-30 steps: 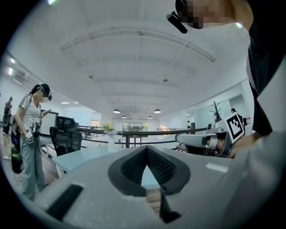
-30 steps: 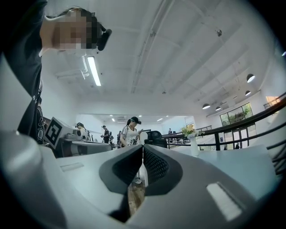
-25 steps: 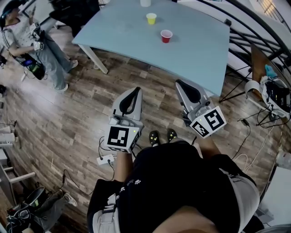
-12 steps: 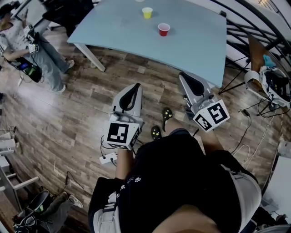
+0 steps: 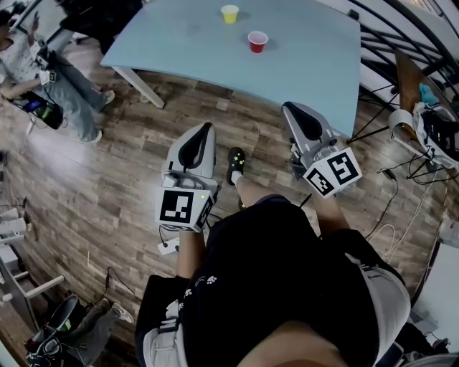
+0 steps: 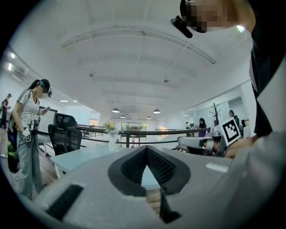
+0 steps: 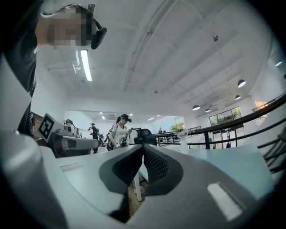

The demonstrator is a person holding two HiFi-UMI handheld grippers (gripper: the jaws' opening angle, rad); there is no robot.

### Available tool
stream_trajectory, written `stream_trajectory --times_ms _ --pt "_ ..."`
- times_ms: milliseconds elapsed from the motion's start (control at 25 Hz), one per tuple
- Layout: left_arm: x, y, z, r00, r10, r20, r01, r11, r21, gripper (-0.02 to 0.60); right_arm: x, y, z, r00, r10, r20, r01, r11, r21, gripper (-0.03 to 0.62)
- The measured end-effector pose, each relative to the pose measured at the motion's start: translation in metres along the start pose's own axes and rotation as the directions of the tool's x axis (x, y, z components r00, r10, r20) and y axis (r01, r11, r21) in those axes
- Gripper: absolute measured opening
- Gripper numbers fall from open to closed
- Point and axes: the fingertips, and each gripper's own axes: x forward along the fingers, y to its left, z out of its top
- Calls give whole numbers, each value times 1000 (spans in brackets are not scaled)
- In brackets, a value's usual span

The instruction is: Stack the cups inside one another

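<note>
Cups: yellow cup (image 5: 229, 13) and red cup (image 5: 257, 41), upright, near each other but apart on table (image 5: 308, 68), unstacked. Left gripper (image 5: 206, 130), right gripper (image 5: 290, 108): jaws together, empty, over floor short of table. Stacking judged not begun; grasping and nesting all left

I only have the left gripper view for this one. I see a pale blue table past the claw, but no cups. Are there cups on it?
Observer: Yes. The head view shows a yellow cup and a red cup standing apart on the table, not stacked.
Reviewer: Is the other claw carrying anything?
Observer: No. In the right gripper view the right claw is shut, with nothing between its jaws.
Reviewer: How close is my claw to those cups?
Observer: Not close. In the head view the left claw hangs over the wooden floor, short of the table's near edge.
</note>
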Motion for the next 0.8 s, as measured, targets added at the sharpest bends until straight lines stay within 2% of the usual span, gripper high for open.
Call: stream_trajectory --times_ms 360,800 --pt "37 49 3 1000 16 -23 -15 1000 23 -9 49 -44 -9 999 -54 2 54 998 14 6" --pt "94 90 4 999 -37 -33 38 999 18 -9 101 -92 -28 992 -123 -32 123 992 16 31"
